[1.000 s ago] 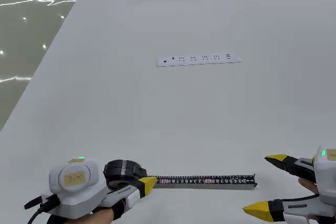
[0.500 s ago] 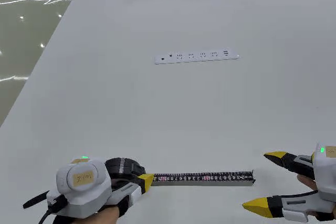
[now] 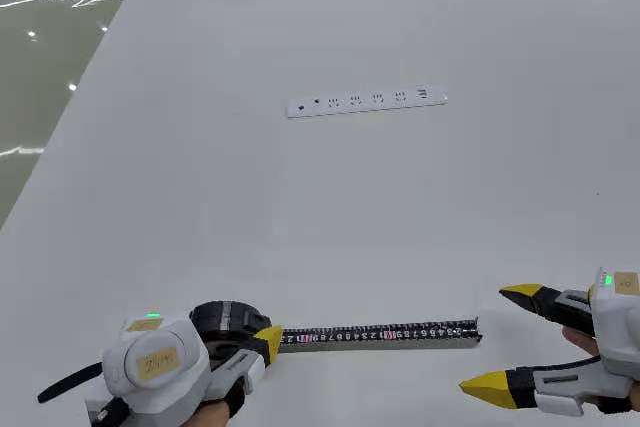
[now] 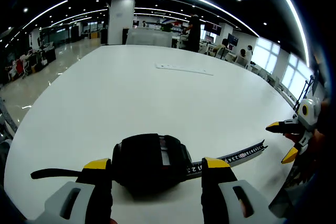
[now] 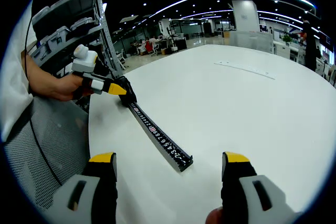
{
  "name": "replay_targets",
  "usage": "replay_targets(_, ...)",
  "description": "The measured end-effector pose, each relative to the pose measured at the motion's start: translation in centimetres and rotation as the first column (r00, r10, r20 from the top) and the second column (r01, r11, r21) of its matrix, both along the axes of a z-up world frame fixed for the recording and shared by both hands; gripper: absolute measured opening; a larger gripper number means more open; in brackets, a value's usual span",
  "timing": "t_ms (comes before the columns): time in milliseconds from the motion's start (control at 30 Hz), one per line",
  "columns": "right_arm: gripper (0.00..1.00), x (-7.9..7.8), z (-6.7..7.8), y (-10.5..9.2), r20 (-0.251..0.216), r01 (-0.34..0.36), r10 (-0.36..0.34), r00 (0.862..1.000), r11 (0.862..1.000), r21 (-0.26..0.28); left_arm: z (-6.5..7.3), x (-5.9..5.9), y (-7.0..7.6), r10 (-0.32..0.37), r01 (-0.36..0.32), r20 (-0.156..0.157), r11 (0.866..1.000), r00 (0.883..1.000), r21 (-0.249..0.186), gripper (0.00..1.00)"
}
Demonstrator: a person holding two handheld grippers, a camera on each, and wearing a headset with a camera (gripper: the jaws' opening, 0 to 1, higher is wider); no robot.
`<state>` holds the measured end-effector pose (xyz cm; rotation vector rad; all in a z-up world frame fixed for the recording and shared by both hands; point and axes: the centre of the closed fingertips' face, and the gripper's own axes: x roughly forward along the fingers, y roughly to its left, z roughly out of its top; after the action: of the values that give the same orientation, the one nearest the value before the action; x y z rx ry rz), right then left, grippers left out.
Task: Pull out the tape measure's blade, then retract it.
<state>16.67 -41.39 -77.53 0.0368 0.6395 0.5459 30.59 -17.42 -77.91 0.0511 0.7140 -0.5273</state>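
- Gripping the tape measure (image 3: pixel 232 323), the left claw (image 3: pixel 262 342) sits at the near left of the white table (image 3: pixel 300 207).
- In the left gripper view, the left claw (image 4: pixel 156 163) has one yellow-tipped jaw on either side of the black case. The case rests on the table.
- The blade (image 3: pixel 380 334) is pulled out of the case and lies flat on the table, running right. Its numbered face is up.
- The blade's free end stops near the right claw (image 3: pixel 503 337) but does not touch it.
- The right claw is spread wide and holds nothing. One yellow tip is beyond the line of the blade and the other is nearer the person.
- In the right gripper view, the blade (image 5: pixel 157 132) runs from the left claw (image 5: pixel 118 88) down to a point between the right claw's (image 5: pixel 169 157) two jaws.
- In that view a hand (image 5: pixel 58 87) holds the left gripper at the table's edge.
- In the left gripper view, the blade (image 4: pixel 236 156) comes out to the right of the case towards the right claw (image 4: pixel 282 141).
- A white power strip (image 3: pixel 366 100) lies flat further up the table, well apart from the tape measure and both claws.
- The power strip is also seen at (image 4: pixel 184 68) and (image 5: pixel 244 68).
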Motion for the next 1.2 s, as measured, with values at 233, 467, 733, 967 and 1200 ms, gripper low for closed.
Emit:
replay_targets(233, 0.81, -0.1, -0.5, 0.4, -0.008, -0.021, 0.021, 1.000, 1.000, 0.009, -0.1, 0.2, 0.0, 0.028, -0.028, 0.000, 1.000, 1.000, -0.005, 0.66)
replay_targets(467, 0.81, 0.1, -0.5, 0.5, -0.013, -0.034, 0.035, 0.999, 0.999, 0.011, -0.3, 0.5, 0.3, 0.047, -0.047, 0.004, 0.999, 0.999, 0.011, 0.63)
replay_targets(733, 0.81, 0.5, -0.7, 0.6, -0.011, -0.044, 0.044, 0.999, 0.999, 0.015, -0.6, 0.5, 0.4, 0.049, -0.049, 0.003, 0.998, 0.999, 0.025, 0.61)
replay_targets(967, 0.79, 0.5, -0.8, 0.2, -0.008, -0.044, 0.045, 0.999, 0.999, 0.011, -0.7, 0.6, 0.4, 0.050, -0.049, -0.010, 0.999, 0.999, 0.021, 0.61)
replay_targets(1200, 0.71, 0.5, -1.5, -0.1, -0.006, -0.067, 0.067, 0.998, 0.998, -0.013, -0.7, 0.5, 0.4, 0.043, -0.042, -0.021, 0.999, 0.999, 0.025, 0.60)
